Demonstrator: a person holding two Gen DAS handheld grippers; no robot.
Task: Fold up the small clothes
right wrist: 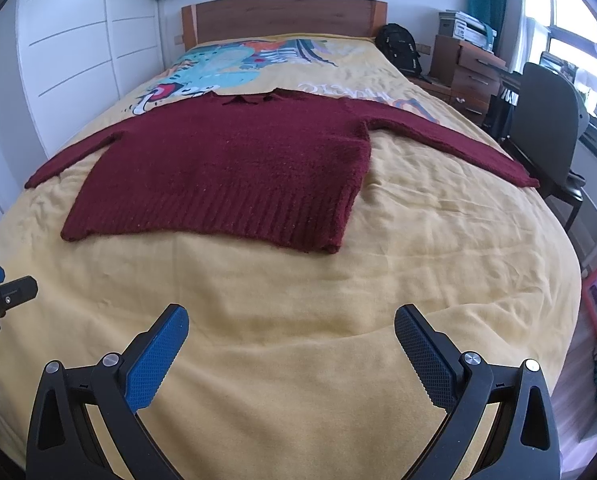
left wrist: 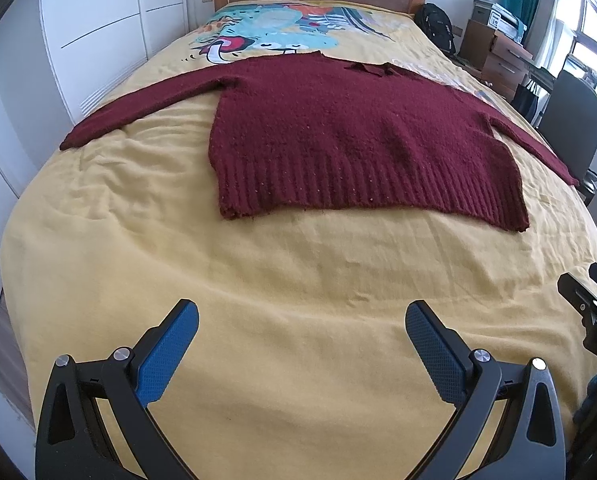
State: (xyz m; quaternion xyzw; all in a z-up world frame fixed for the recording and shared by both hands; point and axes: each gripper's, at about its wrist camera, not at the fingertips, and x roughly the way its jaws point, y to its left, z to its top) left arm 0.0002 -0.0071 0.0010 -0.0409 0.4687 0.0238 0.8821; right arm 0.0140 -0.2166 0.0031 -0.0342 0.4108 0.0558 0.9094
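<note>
Sweater: dark red knit, spread flat and unfolded across the middle of the frame in both wrist views, collar toward the top, ribbed hem toward the bottom.
Sleeves: stretched out to both sides; left sleeve runs down toward the middle left of the left wrist view, right sleeve runs to the middle right of the right wrist view, cuff near the edge of the bed.
Hem: lies on the cover, slightly wavy, both lower corners visible.
Bedspread: yellow, lightly creased, fills the lower half of both views; cartoon print at upper centre, just beyond the collar.
Left gripper: bottom centre of its own view, blue-padded fingers spread wide, nothing between them, hovering over bare cover short of the hem (also glimpsed at the middle left edge of the right wrist view).
Right gripper: bottom centre of its own view, jaws likewise spread wide and holding nothing, apart from the sweater; a black part of it shows at the lower right edge of the left wrist view.
Headboard: wooden, top centre.
Backpack: black, upper right, beside the bed.
Drawers: wooden, upper right, boxes stacked on top.
Chair: dark office chair, right edge.
Wardrobe: white doors, upper left.
</note>
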